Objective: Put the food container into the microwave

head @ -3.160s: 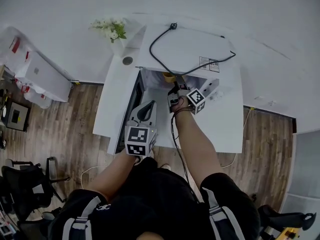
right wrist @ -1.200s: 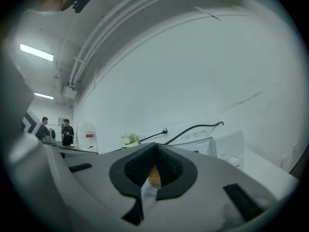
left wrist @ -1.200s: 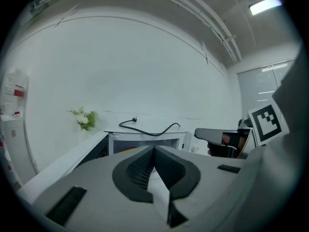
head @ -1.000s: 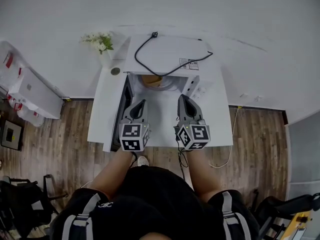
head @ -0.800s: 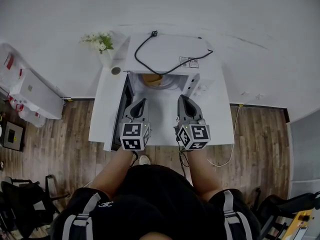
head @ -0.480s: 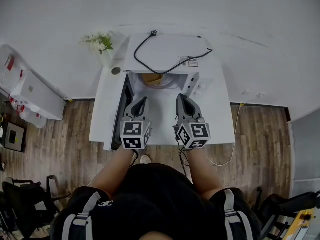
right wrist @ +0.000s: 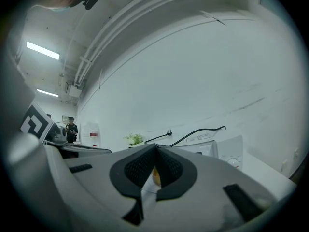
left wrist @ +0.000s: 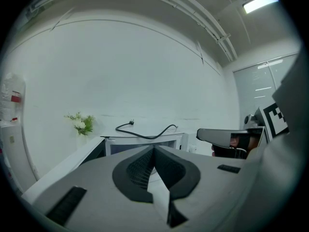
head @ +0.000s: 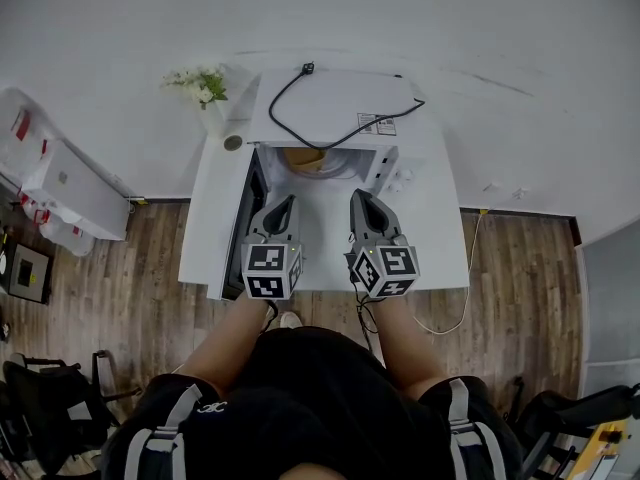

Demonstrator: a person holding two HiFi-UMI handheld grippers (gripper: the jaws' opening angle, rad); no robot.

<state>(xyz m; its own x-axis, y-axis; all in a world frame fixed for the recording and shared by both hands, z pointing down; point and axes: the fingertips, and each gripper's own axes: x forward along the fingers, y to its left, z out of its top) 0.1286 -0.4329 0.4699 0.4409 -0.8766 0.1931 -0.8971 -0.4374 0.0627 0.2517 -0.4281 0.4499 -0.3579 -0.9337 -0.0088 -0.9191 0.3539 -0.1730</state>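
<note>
The food container, yellowish with a pale lid, sits inside the white microwave, whose door stands open to the left. Both grippers hover side by side over the table in front of the opening, well clear of the container. My left gripper is shut with nothing in it, its jaws meeting in the left gripper view. My right gripper is also shut and empty; in the right gripper view a sliver of the container shows just below its closed tips.
A black power cord lies looped on the microwave's top. A vase of white flowers and a small round cup stand at the table's back left. The white table has wooden floor on both sides.
About three seconds ago my right gripper was at the microwave opening; it has since pulled back beside the left one. Over the last second both grippers barely moved.
</note>
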